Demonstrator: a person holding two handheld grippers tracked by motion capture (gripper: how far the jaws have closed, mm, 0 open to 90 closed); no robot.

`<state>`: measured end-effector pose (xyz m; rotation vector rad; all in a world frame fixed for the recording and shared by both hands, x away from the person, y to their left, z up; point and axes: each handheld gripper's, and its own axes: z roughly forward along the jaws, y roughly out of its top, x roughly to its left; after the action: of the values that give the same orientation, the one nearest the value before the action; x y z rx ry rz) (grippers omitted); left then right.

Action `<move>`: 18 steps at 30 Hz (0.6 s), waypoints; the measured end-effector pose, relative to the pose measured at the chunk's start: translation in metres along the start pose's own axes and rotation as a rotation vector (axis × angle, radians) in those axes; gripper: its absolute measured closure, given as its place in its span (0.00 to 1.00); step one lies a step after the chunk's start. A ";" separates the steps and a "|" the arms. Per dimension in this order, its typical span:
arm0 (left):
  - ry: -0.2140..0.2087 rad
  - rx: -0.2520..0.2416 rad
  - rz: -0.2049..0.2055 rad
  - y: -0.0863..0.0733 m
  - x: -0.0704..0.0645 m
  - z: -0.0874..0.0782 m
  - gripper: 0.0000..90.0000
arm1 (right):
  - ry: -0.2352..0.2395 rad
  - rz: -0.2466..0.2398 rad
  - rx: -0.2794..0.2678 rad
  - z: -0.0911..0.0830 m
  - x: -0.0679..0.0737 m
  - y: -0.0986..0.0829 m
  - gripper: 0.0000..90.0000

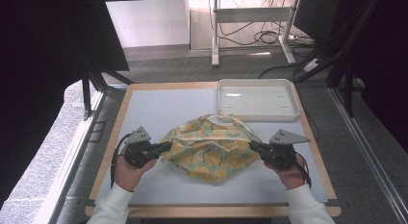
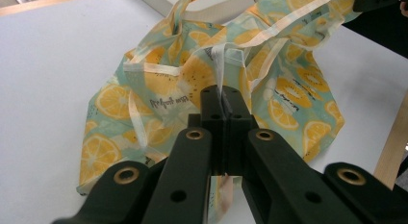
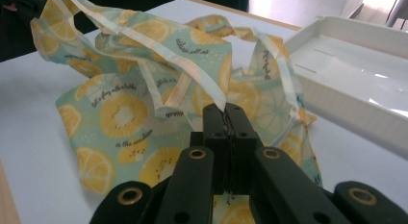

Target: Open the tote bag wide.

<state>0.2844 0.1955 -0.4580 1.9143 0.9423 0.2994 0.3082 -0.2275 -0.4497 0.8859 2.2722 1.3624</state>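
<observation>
- Nearest to the person, at about 7 o'clock on the table, the left gripper has its two black jaws pressed together on the pale edge band of the crumpled mint-green cloth bag with the orange-slice print; in the left gripper view the jaws stand shut with a thin strip of the cloth between them.
- At about 5 o'clock, the right gripper is closed in the same way on the opposite edge of the bag; the right gripper view shows the hem going down between its jaws.
- The bag lies in the middle of the pale grey table mat, between the two grippers, partly lifted at both pinched sides, with its long handles loose on top.
- At about 1 o'clock, well behind the bag, stands the white rectangular plastic tray; one handle loop reaches close to its front wall.
- My judgement of the risk: each grip seems to hold only a narrow band of thin cloth, so a strong pull outward can make the hem slip out of one gripper, and the bag will then fall down in a heap.
- A second risk: if the bag is lifted toward 12 o'clock, the loose handles can catch on the tray rim and drag the tray.
</observation>
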 end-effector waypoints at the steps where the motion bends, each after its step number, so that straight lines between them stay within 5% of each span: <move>1: 0.000 0.000 0.000 0.000 0.000 0.000 1.00 | -0.001 0.002 0.004 0.000 0.000 -0.001 0.98; 18: -0.009 0.021 -0.041 -0.014 0.000 0.005 1.00 | 0.017 0.006 0.047 0.009 0.005 -0.009 0.98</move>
<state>0.2805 0.1958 -0.4721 1.9116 0.9816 0.2576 0.3064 -0.2220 -0.4620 0.8998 2.3247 1.3291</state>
